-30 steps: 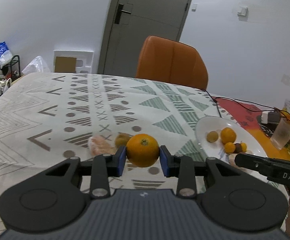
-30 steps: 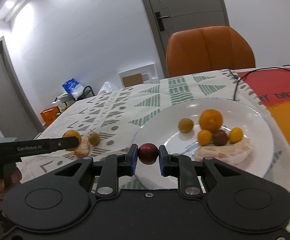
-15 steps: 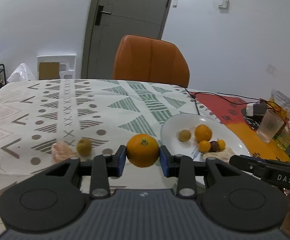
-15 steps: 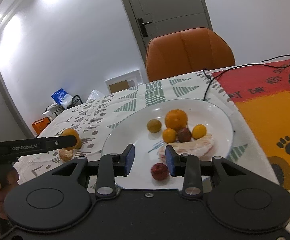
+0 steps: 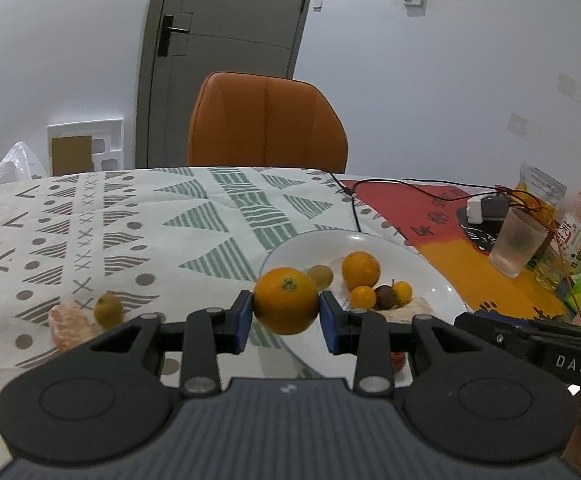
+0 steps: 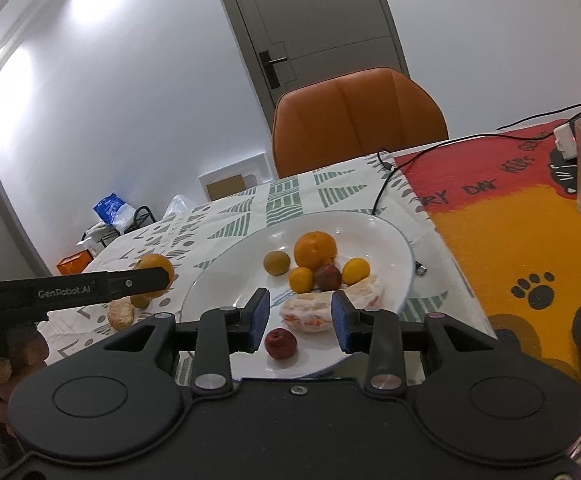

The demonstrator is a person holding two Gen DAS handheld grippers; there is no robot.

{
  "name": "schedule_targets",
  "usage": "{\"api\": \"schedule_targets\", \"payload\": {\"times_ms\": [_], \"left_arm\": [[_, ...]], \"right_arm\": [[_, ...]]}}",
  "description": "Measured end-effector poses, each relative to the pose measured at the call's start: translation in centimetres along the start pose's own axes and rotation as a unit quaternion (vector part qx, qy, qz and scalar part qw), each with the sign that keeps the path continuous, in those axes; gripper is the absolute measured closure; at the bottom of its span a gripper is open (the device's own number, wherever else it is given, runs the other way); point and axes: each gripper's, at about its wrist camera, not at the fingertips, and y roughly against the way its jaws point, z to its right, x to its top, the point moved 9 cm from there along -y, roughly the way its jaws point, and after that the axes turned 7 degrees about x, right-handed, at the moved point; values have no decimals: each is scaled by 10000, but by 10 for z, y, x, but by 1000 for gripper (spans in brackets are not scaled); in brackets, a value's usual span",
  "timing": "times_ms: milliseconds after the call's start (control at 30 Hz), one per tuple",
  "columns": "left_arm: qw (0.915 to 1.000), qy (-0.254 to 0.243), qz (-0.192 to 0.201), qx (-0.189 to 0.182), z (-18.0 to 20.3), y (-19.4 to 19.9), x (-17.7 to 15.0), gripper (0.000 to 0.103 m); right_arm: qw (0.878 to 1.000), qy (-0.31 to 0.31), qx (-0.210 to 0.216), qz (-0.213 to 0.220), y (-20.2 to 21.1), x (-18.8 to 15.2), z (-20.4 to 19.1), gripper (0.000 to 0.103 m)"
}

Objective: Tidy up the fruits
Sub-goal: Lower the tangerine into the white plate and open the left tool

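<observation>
The left gripper (image 5: 286, 317) holds an orange (image 5: 285, 300) between its two blue pads, pressed from both sides. The orange is in the air, above the near left edge of the white plate (image 5: 438, 280).

The right gripper (image 6: 301, 321) has its jaws apart and nothing is pressed between them. A small dark red fruit (image 6: 280, 343) lies on the near part of the plate (image 6: 394, 236), a little below the gap between the pads and closer to the left pad, free of both.

Farther on the plate there are a big orange (image 6: 315, 249), a dull green round fruit (image 6: 276, 263) to its left, two small yellow-orange fruits (image 6: 301, 279) and a dark one (image 6: 327, 277) between them. A peeled citrus piece (image 6: 310, 312) lies just near them.

On the patterned tablecloth (image 5: 130, 220), left of the plate, a peeled citrus segment (image 5: 68, 326) and a small greenish fruit (image 5: 107, 310) stay close together. An orange chair (image 5: 266, 124) stands at the far side of the table, and a frosted glass (image 5: 516, 242) is far right on the colourful mat.
</observation>
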Motion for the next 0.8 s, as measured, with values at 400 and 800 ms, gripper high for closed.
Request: {"api": "schedule_targets", "payload": {"times_ms": [400,800], "left_arm": [[9998,0,110,-147,13,2,8,64],[9993,160,88,332,-25,10,8,37]], "right_arm": [[10000,25,-6,17,6,2,1,63],[9998,123,136,-41,-4,1,-15,54]]}}
